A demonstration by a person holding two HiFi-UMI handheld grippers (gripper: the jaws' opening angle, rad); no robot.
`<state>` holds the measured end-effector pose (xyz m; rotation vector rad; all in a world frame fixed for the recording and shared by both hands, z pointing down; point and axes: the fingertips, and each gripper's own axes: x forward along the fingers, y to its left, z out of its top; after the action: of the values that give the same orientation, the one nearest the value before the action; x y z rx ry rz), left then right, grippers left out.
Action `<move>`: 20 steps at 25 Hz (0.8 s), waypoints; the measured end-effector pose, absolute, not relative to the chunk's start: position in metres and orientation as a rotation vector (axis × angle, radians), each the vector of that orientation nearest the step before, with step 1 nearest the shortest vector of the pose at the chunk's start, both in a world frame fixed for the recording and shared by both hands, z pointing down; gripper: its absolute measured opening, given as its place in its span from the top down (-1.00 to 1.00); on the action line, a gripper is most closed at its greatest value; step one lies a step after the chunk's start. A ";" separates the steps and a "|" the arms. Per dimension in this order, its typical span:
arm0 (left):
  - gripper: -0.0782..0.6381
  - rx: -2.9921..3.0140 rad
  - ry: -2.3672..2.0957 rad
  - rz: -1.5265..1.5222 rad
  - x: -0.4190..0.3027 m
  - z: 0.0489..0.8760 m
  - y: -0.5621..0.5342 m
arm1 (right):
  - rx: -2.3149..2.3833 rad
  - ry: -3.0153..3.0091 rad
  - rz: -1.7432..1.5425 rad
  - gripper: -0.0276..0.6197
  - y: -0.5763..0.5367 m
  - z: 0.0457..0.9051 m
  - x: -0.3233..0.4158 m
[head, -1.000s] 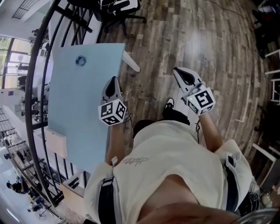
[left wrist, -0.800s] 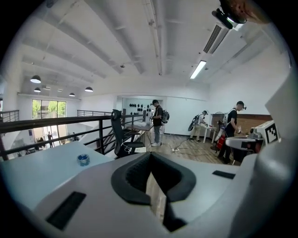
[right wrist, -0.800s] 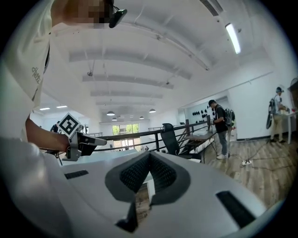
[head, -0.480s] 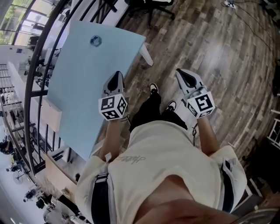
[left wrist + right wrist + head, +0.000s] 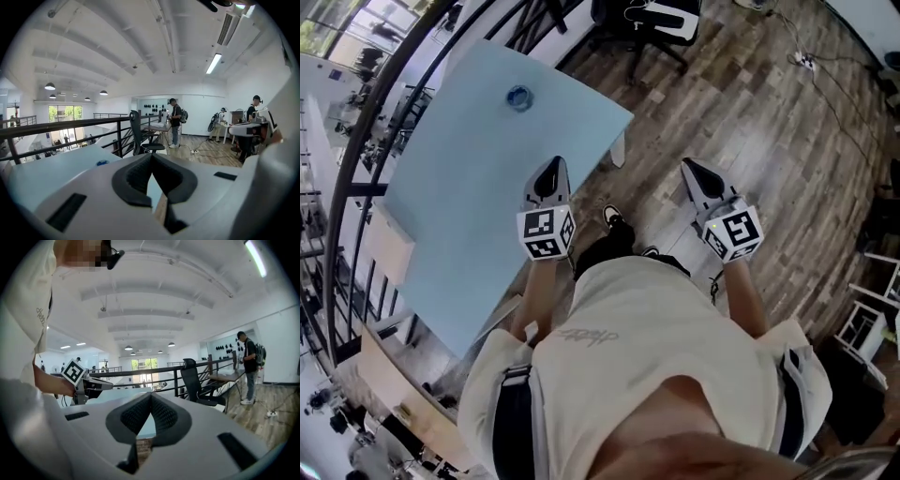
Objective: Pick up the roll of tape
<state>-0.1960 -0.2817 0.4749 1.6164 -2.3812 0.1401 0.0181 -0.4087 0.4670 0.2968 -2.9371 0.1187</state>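
Note:
The roll of tape (image 5: 518, 97) is a small blue ring lying flat near the far end of the light blue table (image 5: 459, 216). In the left gripper view the roll of tape (image 5: 102, 163) shows small on the table top, ahead and left of the jaws. My left gripper (image 5: 553, 167) hangs over the table's right edge, well short of the roll, shut and holding nothing. My right gripper (image 5: 687, 167) is off the table, over the wooden floor, also shut and holding nothing. Both point forward, nearly level.
A black railing (image 5: 356, 141) runs along the table's left side. A black office chair (image 5: 652, 23) stands beyond the table's far corner. In the left gripper view, people (image 5: 174, 122) stand at desks farther off. My own legs and shoes (image 5: 614, 220) are by the table's right edge.
The person has stepped and turned toward the table: table and tape have swung rightward in the head view, and the left gripper now hangs over the table's edge. Both grippers stay shut.

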 end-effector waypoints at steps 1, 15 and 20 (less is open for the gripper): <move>0.73 1.598 -2.398 0.125 -0.206 0.474 -0.282 | 0.275 -2.938 0.136 0.90 -0.414 0.464 0.007; 0.73 1.412 -2.477 0.053 -0.320 0.480 -0.275 | 0.043 -2.910 0.067 0.90 -0.449 0.455 -0.149; 0.73 1.308 -2.505 0.007 -0.339 0.486 -0.274 | -0.064 -2.903 -0.016 0.90 -0.458 0.454 -0.187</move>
<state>-0.3390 -0.2736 0.4857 1.3084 -2.5048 0.0071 -0.1867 -0.4583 0.4541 -0.0636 -2.9027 -0.0162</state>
